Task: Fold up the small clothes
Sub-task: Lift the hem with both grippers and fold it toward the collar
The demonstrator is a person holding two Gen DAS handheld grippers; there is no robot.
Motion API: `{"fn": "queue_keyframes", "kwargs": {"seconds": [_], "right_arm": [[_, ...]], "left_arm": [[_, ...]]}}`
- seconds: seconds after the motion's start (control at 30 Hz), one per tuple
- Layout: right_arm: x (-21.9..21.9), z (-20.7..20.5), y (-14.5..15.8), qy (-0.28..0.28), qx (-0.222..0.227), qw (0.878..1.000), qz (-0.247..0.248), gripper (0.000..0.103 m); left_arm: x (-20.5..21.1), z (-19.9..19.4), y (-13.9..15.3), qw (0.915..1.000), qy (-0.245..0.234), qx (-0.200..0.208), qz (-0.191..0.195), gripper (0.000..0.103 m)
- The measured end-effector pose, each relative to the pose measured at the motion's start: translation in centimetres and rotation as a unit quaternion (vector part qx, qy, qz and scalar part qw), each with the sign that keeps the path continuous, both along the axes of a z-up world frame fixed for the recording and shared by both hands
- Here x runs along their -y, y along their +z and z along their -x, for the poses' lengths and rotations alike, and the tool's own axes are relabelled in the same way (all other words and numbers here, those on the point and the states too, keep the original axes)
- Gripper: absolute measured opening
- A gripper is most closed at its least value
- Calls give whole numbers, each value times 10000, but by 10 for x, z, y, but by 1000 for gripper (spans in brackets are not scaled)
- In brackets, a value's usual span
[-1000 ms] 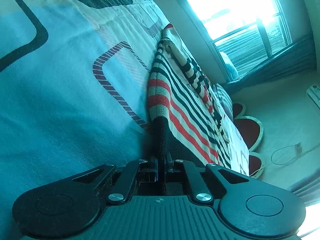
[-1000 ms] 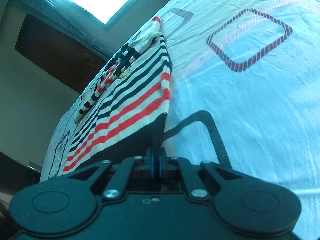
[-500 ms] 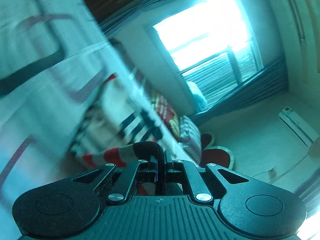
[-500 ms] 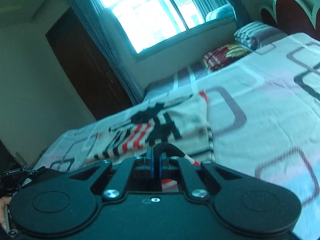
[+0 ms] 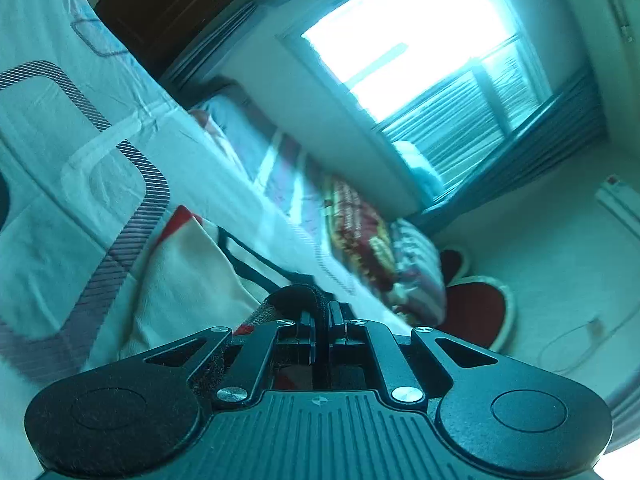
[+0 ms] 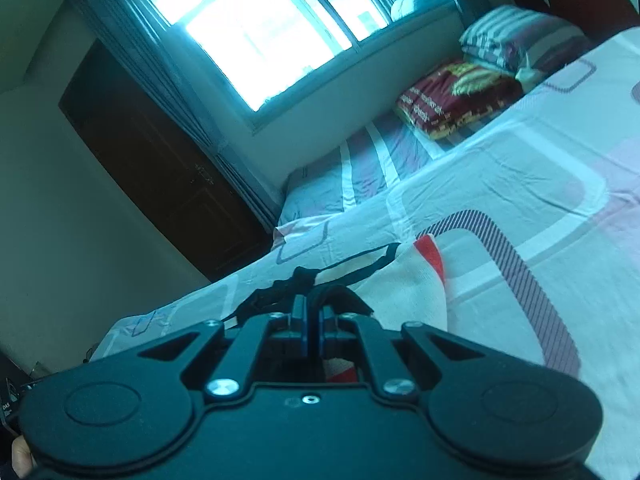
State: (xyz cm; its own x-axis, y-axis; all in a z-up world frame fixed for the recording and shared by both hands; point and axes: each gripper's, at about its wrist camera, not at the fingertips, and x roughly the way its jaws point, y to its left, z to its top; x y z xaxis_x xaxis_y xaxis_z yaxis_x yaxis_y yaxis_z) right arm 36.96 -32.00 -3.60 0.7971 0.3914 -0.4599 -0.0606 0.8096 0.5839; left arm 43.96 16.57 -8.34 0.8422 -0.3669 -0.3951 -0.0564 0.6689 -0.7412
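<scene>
Small knit garment [image 5: 188, 276] lay on patterned bedsheet [image 5: 60, 160], dark hem lifted. Left gripper [image 5: 322, 320] clamped on hem; right gripper [image 6: 312, 316] likewise clamped on hem. Folded red blanket [image 6: 456, 96] lay beyond garment, below window [image 6: 256, 28].

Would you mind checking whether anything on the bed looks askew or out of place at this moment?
Nothing stands out. The left gripper and right gripper are each shut on the dark hem of the striped sweater, which lies folded over on the patterned bedsheet. The folded blankets near the window sit neatly.
</scene>
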Motion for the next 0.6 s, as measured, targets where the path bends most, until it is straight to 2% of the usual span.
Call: {"fn": "queue_keyframes", "kwargs": {"seconds": [0.33, 0.43, 0.47, 0.53, 0.57, 0.6], "right_arm": [[4, -95, -70, -69, -633, 9970, -450, 6], [2, -111, -86, -55, -706, 9965, -453, 11], [1, -114, -90, -68, -673, 9966, -466, 20], [1, -116, -90, -81, -521, 9973, -520, 28], [2, -118, -89, -100, -446, 9976, -520, 38], [2, -118, -88, -138, -363, 9980, -500, 53]], "left_arm": [[3, -93, -44, 9967, -24, -698, -412, 5], [1, -104, -57, 9974, 19, -696, -162, 5], [0, -106, -60, 9975, 65, -694, -104, 6], [-1, -111, -66, 9977, 80, -665, 27, 6], [0, -112, -68, 9980, 45, -632, 50, 6], [1, -114, -70, 9981, 20, -605, 70, 10]]}}
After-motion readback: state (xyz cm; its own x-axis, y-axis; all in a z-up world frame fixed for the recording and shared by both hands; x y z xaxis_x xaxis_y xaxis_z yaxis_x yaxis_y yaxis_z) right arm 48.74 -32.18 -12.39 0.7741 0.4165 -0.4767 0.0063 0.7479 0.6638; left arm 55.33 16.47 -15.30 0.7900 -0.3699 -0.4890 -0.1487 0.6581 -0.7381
